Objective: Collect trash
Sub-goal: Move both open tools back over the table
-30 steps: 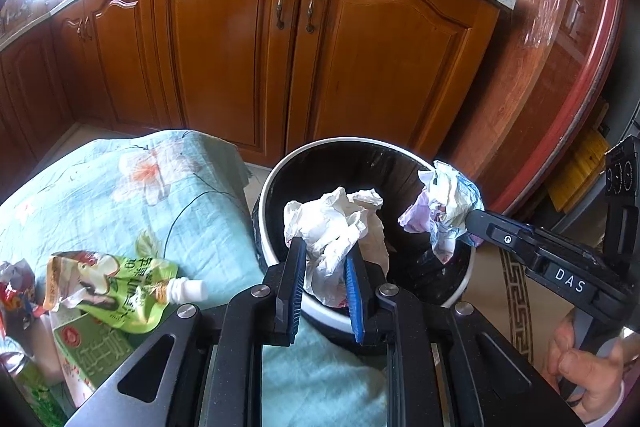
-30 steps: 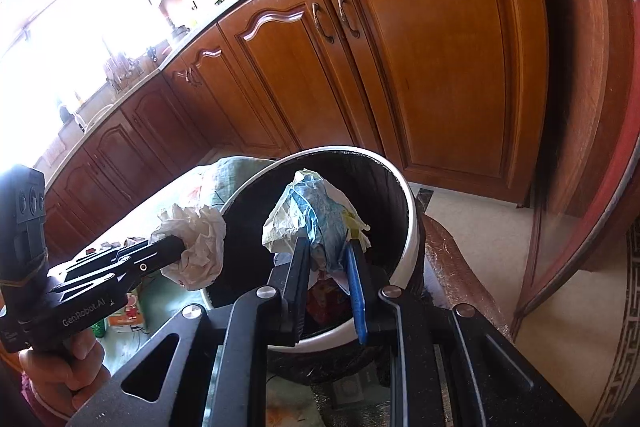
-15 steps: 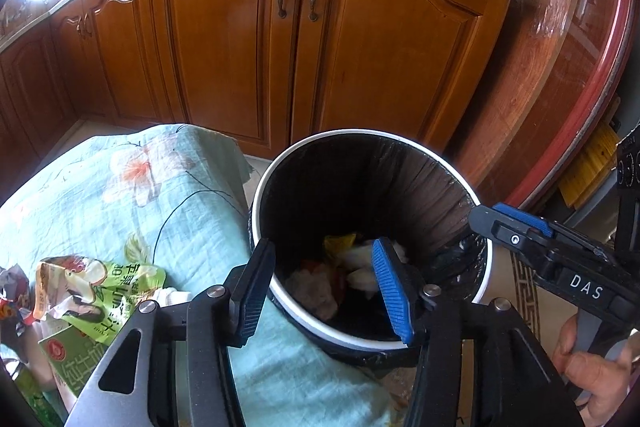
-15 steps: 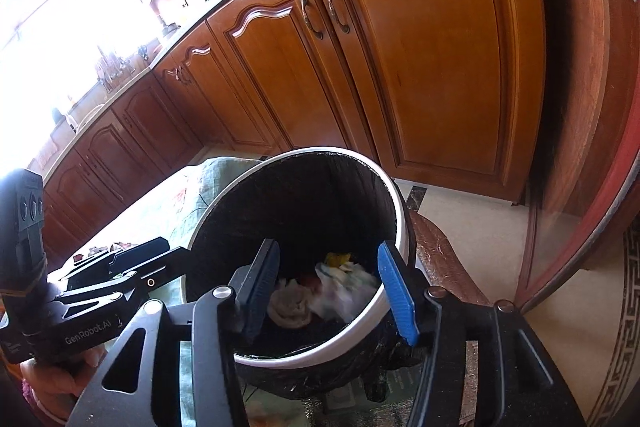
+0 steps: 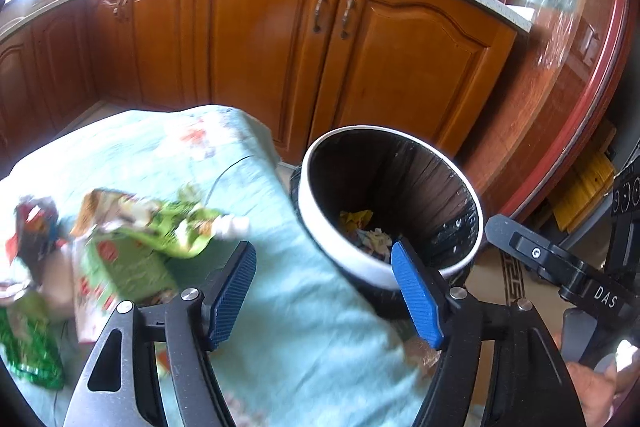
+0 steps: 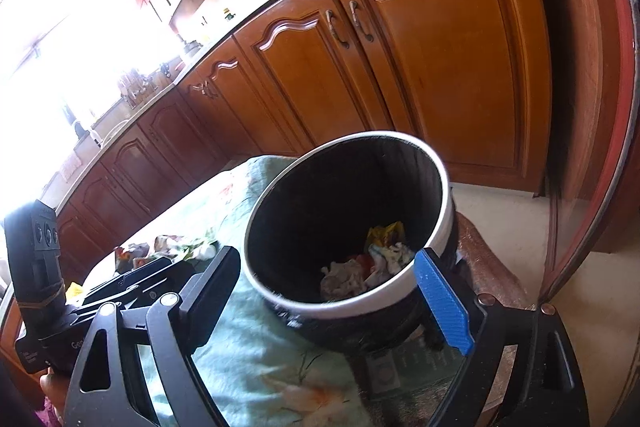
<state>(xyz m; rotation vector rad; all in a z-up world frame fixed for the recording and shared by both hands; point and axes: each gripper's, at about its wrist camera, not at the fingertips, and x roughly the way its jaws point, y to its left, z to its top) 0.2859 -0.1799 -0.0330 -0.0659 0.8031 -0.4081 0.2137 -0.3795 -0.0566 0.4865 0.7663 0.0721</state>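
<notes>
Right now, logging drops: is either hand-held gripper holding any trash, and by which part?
Nothing held. The left hand-held gripper and right hand-held gripper, jaws just opening, are empty.

Crumpled trash in upright white-rimmed bin — wrappers on cloth

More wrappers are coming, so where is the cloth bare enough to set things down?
Free: the tablecloth strip between the green packet and the bin, and the far end toward the cabinets. Crowded: the near-left corner, piled with blurred wrappers.
</notes>
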